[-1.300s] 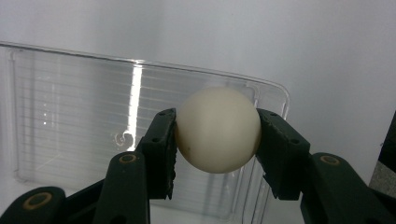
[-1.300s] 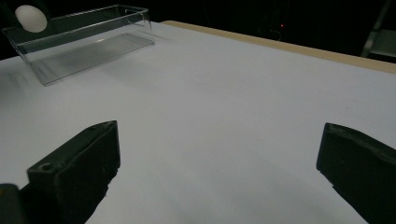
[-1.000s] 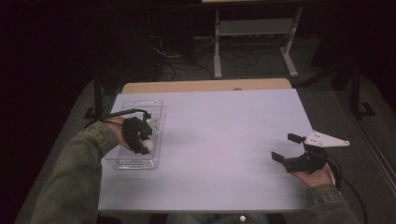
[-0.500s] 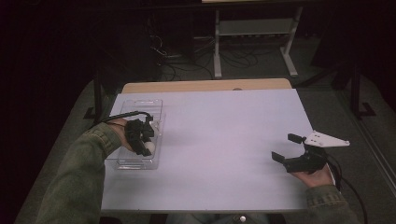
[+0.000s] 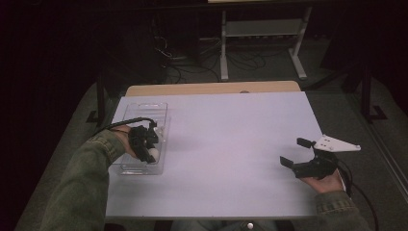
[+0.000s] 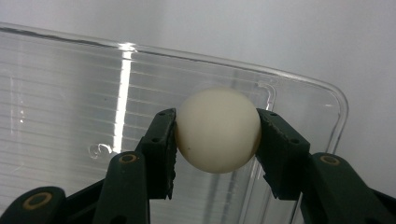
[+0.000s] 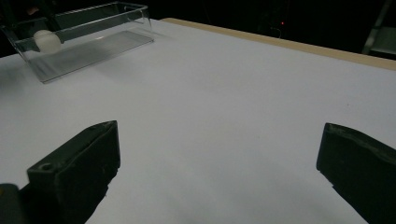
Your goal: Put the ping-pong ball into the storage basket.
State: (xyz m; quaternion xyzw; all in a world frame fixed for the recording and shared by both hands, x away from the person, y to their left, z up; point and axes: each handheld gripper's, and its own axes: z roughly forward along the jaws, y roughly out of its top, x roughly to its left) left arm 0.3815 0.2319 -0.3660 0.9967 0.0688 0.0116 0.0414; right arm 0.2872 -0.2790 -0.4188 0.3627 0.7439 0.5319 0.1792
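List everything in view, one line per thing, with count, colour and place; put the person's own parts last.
Round cream ball: one, cream, clamped between the left jaws above the tray.
Clear rectangular plastic tray: one, transparent, at the left edge of the table.
Flat white table top: one, white with a tan strip along its far edge, centre of the high view.
Metal shelf frame: one, pale grey, on the dark floor beyond the table.
Left hand-held gripper: one, black, shut on the ball over the tray.
Right hand-held gripper: one, black with a grey plate, jaws wide open, at the right of the table.
Sleeves: two, olive green, entering from the bottom.
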